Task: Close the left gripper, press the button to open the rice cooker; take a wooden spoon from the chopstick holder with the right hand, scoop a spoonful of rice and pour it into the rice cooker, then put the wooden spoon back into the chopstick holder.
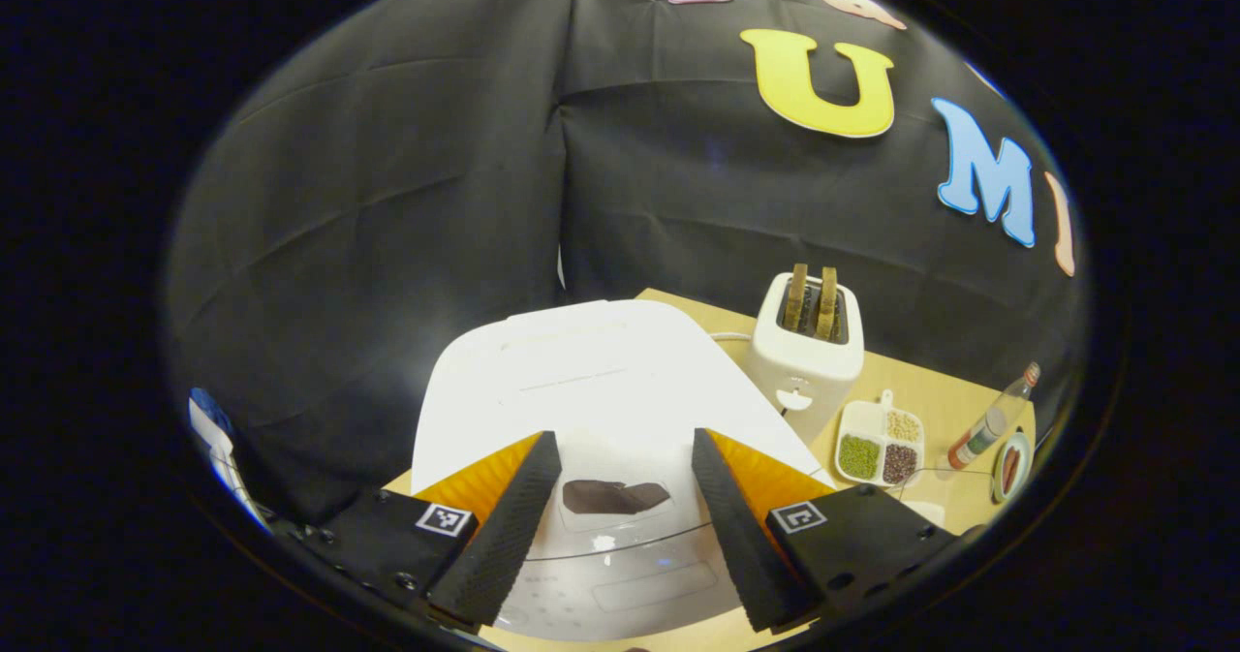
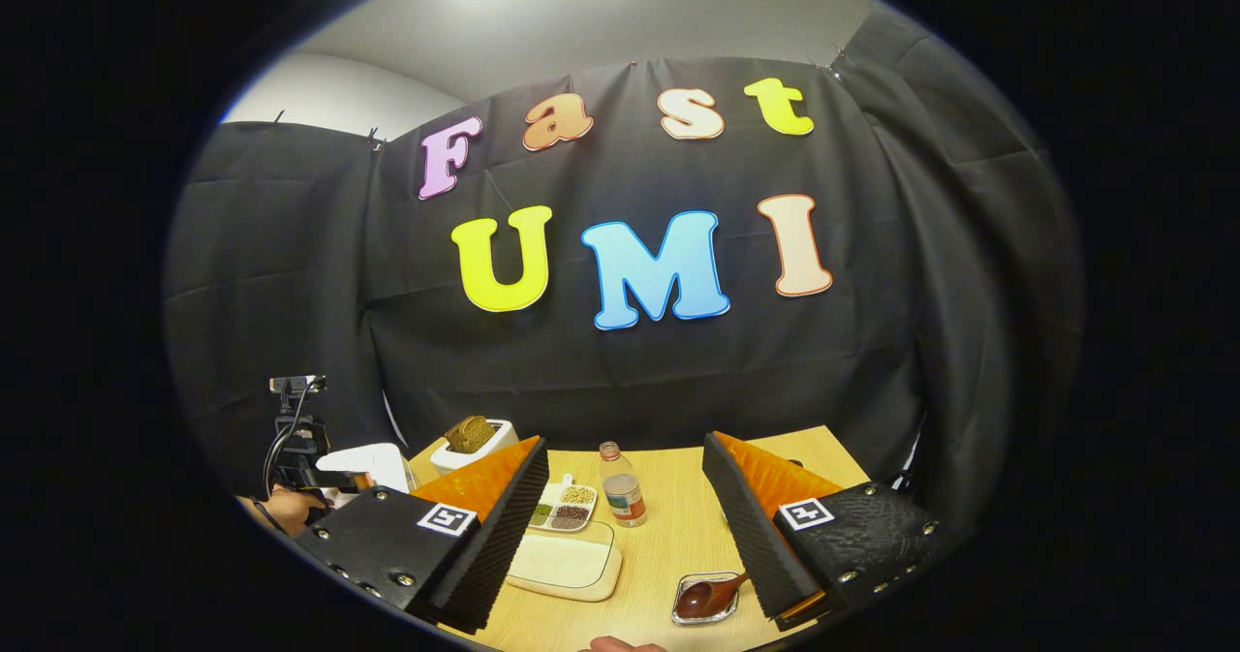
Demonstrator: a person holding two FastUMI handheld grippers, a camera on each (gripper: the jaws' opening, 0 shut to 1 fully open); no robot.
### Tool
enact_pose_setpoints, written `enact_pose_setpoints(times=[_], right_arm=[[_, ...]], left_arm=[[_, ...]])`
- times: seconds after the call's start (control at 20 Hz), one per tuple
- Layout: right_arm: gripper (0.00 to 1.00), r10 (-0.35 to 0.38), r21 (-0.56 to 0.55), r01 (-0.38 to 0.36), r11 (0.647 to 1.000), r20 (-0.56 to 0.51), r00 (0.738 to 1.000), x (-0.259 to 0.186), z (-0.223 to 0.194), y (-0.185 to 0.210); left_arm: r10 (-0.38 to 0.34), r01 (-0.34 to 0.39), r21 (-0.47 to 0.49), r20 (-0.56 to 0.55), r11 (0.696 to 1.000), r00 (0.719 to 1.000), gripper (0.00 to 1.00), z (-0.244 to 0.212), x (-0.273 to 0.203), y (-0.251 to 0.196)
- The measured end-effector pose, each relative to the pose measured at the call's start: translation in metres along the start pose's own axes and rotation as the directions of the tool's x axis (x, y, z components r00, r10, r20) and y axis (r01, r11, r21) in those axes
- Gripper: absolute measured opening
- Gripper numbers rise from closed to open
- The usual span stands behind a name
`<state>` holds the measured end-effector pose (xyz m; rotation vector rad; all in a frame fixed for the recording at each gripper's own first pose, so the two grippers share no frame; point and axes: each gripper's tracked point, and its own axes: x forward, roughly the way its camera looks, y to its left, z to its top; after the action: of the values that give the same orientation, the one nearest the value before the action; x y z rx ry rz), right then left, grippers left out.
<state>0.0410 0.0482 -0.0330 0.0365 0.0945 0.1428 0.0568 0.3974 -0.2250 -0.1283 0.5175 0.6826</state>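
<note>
The left tongs (image 1: 617, 453) stand wide open and empty over the closed white rice cooker (image 1: 591, 390), whose dark front button (image 1: 612, 496) lies between the fingers (not touched). Beside it on the bench (image 1: 945, 395) sit a toaster (image 1: 807, 347) and a divided grain dish (image 1: 880, 442). The right tongs (image 2: 625, 482) are also spread apart, holding nothing, above a tray of rice (image 2: 567, 560), a bottle (image 2: 622, 495) and a wooden spoon (image 2: 709, 594) in its small holder.
</note>
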Motion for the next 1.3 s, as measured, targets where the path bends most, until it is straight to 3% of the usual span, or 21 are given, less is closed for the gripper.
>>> enact_pose_setpoints(times=[0.1,0.25,0.4,0.65,0.7,0.75,1.05,1.15,1.25,1.3], right_arm=[[0.98,-0.004,-0.002,0.004,1.000,0.007,1.000,-0.004,0.002,-0.005],[0.98,-0.012,-0.016,0.012,1.000,0.003,1.000,-0.009,0.002,-0.012],[0.98,-0.017,-0.016,0.017,1.000,0.011,1.000,-0.010,0.008,-0.017],[0.98,-0.004,-0.008,0.004,1.000,0.049,0.999,-0.012,0.025,-0.014],[0.93,-0.009,-0.011,0.010,1.000,0.054,0.999,-0.013,0.028,-0.016],[0.98,-0.023,-0.014,0.024,1.000,0.067,0.997,-0.015,0.032,-0.018],[0.98,-0.042,-0.030,0.046,0.998,0.119,0.992,-0.024,0.050,-0.012],[0.98,-0.042,-0.038,0.047,0.998,0.135,0.990,-0.029,0.056,-0.008],[0.98,-0.051,-0.040,0.058,0.998,0.145,0.988,-0.033,0.057,-0.007],[0.98,-0.053,-0.040,0.060,0.997,0.149,0.987,-0.035,0.058,-0.007]], left_arm=[[-0.075,0.077,-0.055,0.032,0.996,0.997,0.96,0.010,-0.007,-0.014],[-0.081,0.088,-0.048,0.129,0.995,0.988,0.96,0.038,-0.028,-0.015],[-0.149,0.158,-0.028,0.213,0.987,0.966,0.94,0.072,-0.074,-0.043],[-0.280,0.283,0.046,0.367,0.958,0.887,0.94,0.124,-0.176,-0.101],[-0.306,0.307,0.062,0.393,0.950,0.867,0.94,0.132,-0.198,-0.112],[-0.334,0.332,0.081,0.419,0.940,0.844,0.94,0.129,-0.224,-0.124],[-0.488,0.408,0.267,0.506,0.873,0.711,0.95,0.127,-0.347,-0.200],[-0.529,0.440,0.294,0.496,0.848,0.688,0.94,0.115,-0.367,-0.216],[-0.550,0.472,0.284,0.480,0.835,0.684,0.96,0.103,-0.377,-0.222],[-0.554,0.479,0.281,0.484,0.832,0.678,0.91,0.105,-0.380,-0.222]])
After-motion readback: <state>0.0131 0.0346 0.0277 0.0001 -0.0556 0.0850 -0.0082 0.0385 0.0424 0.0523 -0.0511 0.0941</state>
